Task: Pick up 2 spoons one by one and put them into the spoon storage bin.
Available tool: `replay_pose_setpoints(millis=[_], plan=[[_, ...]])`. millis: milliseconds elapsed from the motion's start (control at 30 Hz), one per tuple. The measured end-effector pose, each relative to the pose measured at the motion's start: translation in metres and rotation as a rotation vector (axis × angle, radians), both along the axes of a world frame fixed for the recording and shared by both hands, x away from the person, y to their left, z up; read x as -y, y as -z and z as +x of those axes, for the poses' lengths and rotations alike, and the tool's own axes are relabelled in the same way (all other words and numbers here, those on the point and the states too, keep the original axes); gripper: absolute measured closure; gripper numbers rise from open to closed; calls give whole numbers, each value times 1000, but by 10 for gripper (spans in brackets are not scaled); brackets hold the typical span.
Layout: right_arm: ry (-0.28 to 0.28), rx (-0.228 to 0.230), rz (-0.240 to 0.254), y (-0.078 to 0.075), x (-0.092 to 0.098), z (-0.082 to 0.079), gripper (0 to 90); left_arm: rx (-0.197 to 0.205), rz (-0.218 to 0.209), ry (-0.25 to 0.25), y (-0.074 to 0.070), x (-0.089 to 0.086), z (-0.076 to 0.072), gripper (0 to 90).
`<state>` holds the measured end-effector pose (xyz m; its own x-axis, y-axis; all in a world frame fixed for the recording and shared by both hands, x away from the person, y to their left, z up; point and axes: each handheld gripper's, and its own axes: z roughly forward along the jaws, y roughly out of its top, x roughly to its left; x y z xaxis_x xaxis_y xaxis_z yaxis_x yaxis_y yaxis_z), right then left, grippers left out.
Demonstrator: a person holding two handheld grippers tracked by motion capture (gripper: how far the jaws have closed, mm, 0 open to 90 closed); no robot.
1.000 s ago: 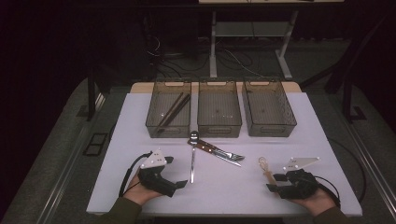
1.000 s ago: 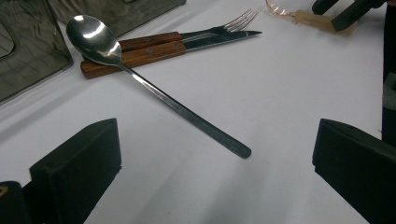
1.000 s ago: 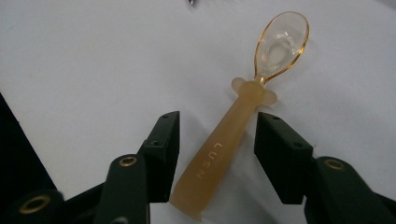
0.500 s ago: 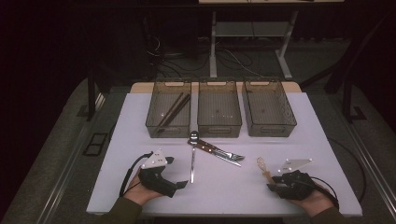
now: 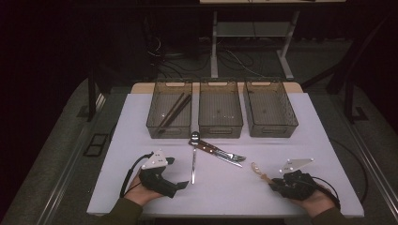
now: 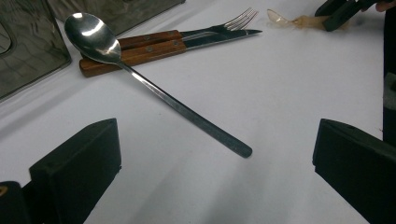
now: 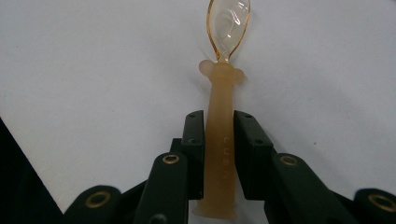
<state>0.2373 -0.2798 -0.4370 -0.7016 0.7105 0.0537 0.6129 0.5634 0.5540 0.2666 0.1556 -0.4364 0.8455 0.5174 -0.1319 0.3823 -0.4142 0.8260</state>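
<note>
While the left gripper [image 5: 180,186] is sitting wide open and empty near the metal spoon [image 6: 154,91], the right gripper [image 7: 219,140] has just been closing on the amber plastic spoon [image 7: 223,116], pads flanking its handle. Risk: the thin handle twisting out when lifting. The table edge [image 5: 234,213] is close behind; there's open room ahead toward the bins [image 5: 271,126].

Pale plastic spoon [image 7: 223,116] flat on the white table

A clear amber-tinted bowl is seen at the far end, joined to a thick, cloudy beige handle; the spoon is laid near the front right edge, bowl angled toward the middle.
</note>
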Motion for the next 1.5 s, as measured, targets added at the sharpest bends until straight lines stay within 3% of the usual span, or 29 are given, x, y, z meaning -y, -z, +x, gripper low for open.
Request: replay_pose_setpoints(millis=[300, 667, 867, 1167, 1500], plan=[[11, 21, 15, -3, 3, 4, 748, 28, -20, 24, 1, 0, 3, 0], [20, 41, 50, -10, 4, 11, 748, 32, -8, 24, 2, 1, 4, 1], [33, 51, 94, -15, 5, 15, 747, 32, 1, 26, 2, 2, 3, 2], [39, 63, 147, -22, 7, 21, 747, 31, -2, 24, 2, 2, 3, 2], [38, 89, 174, -28, 1, 30, 746, 30, -7, 23, 1, 2, 2, 2]])
